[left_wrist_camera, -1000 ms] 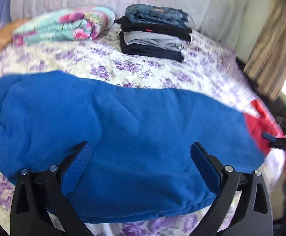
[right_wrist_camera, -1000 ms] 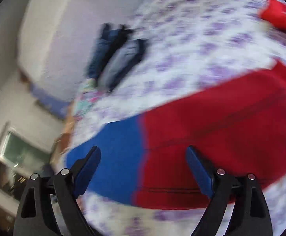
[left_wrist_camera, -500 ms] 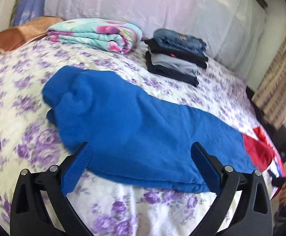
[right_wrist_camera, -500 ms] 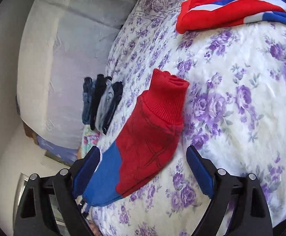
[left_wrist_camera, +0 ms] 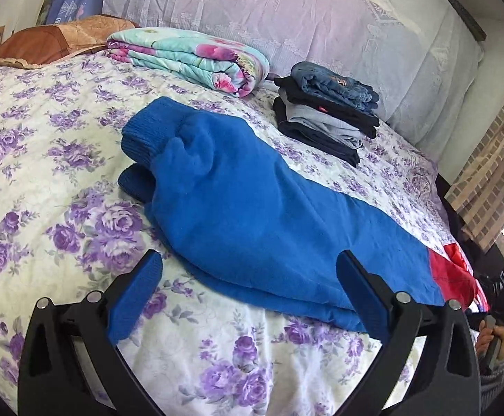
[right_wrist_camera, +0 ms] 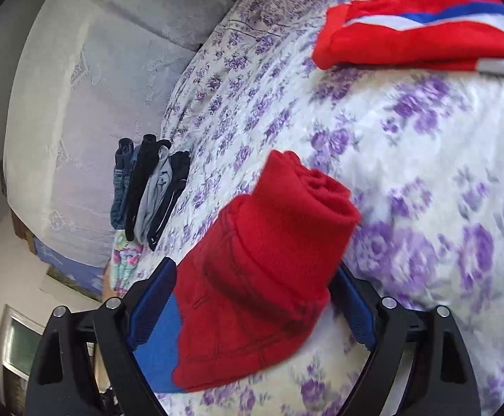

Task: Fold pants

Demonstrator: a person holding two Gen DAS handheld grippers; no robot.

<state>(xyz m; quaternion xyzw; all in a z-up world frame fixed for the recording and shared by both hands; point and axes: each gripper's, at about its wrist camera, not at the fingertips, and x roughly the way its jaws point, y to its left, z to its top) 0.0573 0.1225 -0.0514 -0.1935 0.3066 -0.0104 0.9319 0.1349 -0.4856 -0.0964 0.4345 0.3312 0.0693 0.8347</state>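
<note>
On the flowered bedspread point(left_wrist_camera: 37, 180) the pants point(left_wrist_camera: 252, 208) are lying flat, already doubled leg on leg, with the long axis running from the blue waistband end at far left to the red cuff end point(right_wrist_camera: 269, 242) at near right. Going from left: the left gripper point(left_wrist_camera: 248, 291) is hovering with jaws wide open and holding nothing, just at the near edge of the blue middle part; the waistband end point(left_wrist_camera: 144, 135) is lying away to its upper left. Behind are lying a folded floral blanket point(left_wrist_camera: 189, 59) and a stack of folded clothes point(left_wrist_camera: 328, 111), well apart from the pants. Further right, the right gripper point(right_wrist_camera: 255, 301) is also standing open, its two pads straddling the red leg part, so this hand is the nearer to the cuffs. I judge the next fold is bringing one end over to the other along this axis.
</note>
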